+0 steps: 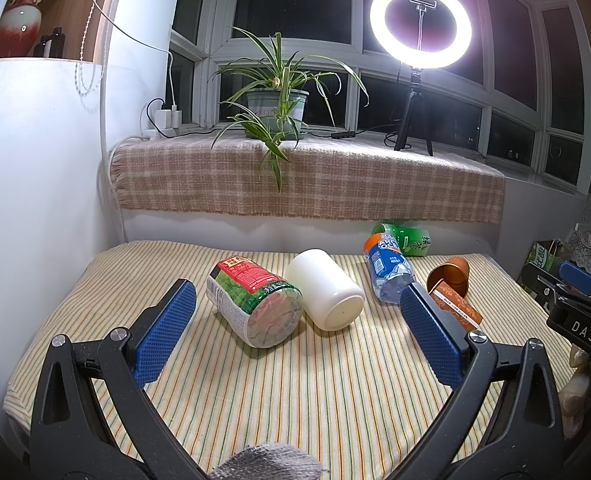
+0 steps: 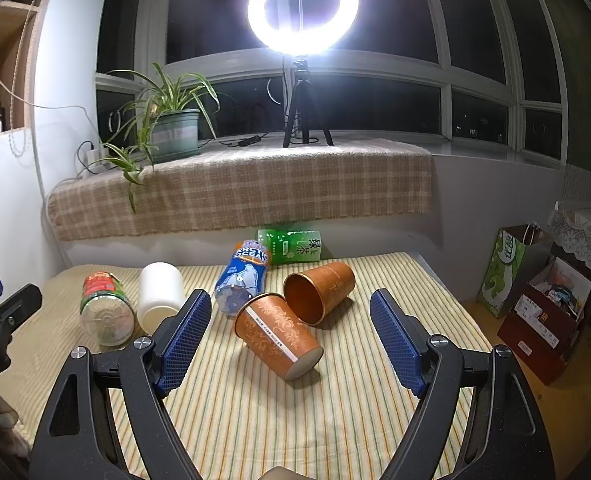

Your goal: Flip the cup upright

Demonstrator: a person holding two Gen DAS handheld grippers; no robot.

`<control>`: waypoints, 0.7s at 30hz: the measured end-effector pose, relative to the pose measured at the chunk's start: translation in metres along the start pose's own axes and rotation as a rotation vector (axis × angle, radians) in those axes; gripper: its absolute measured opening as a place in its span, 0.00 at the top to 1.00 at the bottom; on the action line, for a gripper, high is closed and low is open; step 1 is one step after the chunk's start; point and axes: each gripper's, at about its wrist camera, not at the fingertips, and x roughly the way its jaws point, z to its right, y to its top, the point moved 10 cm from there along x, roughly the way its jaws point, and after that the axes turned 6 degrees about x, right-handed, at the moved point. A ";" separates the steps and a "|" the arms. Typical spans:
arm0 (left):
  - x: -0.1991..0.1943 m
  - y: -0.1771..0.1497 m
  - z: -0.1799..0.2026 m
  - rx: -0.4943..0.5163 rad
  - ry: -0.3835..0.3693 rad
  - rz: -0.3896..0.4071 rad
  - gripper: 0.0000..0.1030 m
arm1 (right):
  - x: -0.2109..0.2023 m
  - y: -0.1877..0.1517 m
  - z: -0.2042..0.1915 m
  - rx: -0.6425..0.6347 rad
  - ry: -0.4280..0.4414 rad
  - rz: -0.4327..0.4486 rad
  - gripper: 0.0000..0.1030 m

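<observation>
Between the spread right claw (image 2: 286, 330), near cup (image 2: 277, 336) is lying sideways; light, crushable paper, pinching mid-wall looks best; left claw (image 1: 297, 324) also spread.

Both wrist views look low across the striped-cloth counter (image 1: 315, 380) toward the glowing ring light (image 2: 302, 8), sharing the toppled containers.

Table (image 2: 335, 420): jar (image 2: 105, 312) far left, white cup (image 2: 159, 294) just right of it, bottle (image 2: 241, 276) mid, carton (image 2: 291, 245) behind the bottle. Two paper cups right of the bottle: near cup (image 2: 277, 334) before far cup (image 2: 319, 290), touching. All lie on their sides.
</observation>
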 end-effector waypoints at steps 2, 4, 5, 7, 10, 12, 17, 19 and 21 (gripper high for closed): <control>0.000 0.000 0.000 -0.001 0.000 0.000 0.00 | 0.000 0.000 0.000 0.000 0.001 -0.001 0.21; 0.000 0.000 0.000 -0.001 0.001 0.000 0.00 | 0.000 0.000 0.000 0.001 0.000 -0.001 0.21; 0.000 0.000 0.000 -0.001 0.000 0.001 0.00 | 0.000 -0.001 0.000 0.001 0.000 -0.002 0.21; 0.000 0.000 0.000 0.000 0.001 0.000 0.00 | 0.000 0.000 0.000 0.002 0.001 -0.002 0.21; 0.000 0.000 0.000 0.000 0.001 0.001 0.00 | 0.001 -0.001 -0.001 0.001 0.002 -0.003 0.21; 0.000 0.000 0.000 0.000 0.000 0.000 0.00 | 0.001 0.000 -0.001 0.002 0.002 -0.004 0.21; 0.000 0.000 0.000 0.000 0.001 -0.001 0.00 | 0.002 -0.001 -0.001 0.001 0.002 -0.005 0.21; 0.000 0.000 0.000 0.001 0.001 0.000 0.00 | 0.002 -0.001 -0.001 0.004 0.003 -0.006 0.21; 0.000 0.000 0.000 0.000 0.000 -0.002 0.00 | 0.003 -0.002 -0.002 0.006 0.004 -0.009 0.21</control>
